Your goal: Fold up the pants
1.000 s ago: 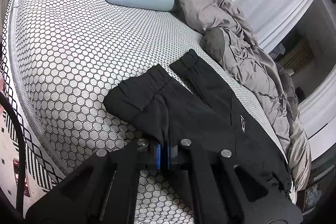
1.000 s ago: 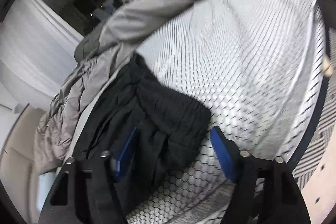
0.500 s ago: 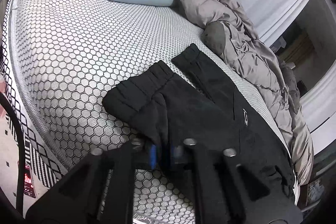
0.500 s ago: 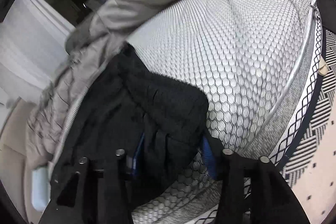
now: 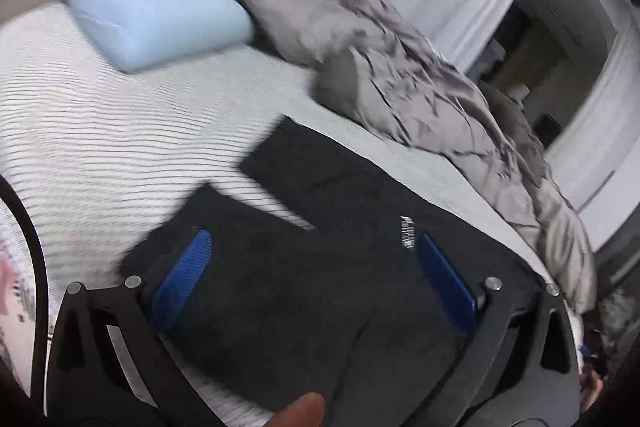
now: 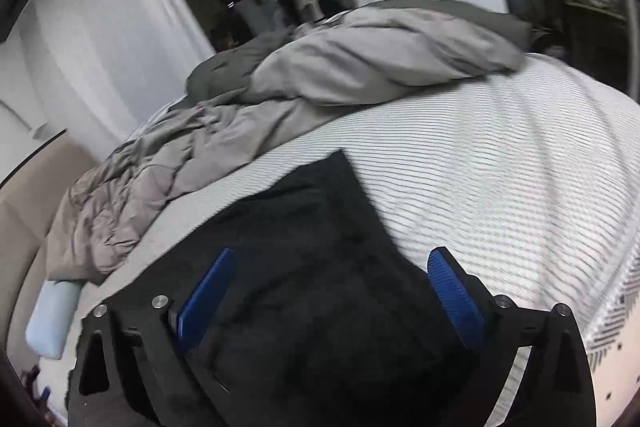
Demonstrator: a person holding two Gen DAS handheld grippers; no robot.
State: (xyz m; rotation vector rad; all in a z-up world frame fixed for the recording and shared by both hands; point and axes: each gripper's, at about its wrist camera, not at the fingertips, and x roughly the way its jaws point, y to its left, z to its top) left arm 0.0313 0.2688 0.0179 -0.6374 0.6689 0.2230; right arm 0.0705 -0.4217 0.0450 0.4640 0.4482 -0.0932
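Black pants (image 5: 320, 291) lie spread on the white honeycomb-patterned mattress (image 5: 100, 131), two leg ends pointing up-left and a small white logo near the right finger. My left gripper (image 5: 312, 235) hangs just above them, its jaws opening wide; the blue pads (image 5: 184, 275) stand clear of the cloth. In the right wrist view the pants (image 6: 320, 307) fill the lower middle, one corner reaching up the bed. My right gripper (image 6: 332, 253) is over them, its jaws also opening, and its pads (image 6: 452, 291) press on nothing. Both views are motion-blurred.
A light blue pillow (image 5: 152, 11) lies at the head of the bed by a beige headboard. A crumpled grey duvet (image 5: 400, 83) runs along the far side, also in the right view as the duvet (image 6: 340, 59). White curtains and a dark doorway stand behind. A person's fingertip (image 5: 304, 411) shows at the bottom.
Both grippers have let go of the black fabric, spread wide and lifted away from the bed. The pants stay lying on the mattress.
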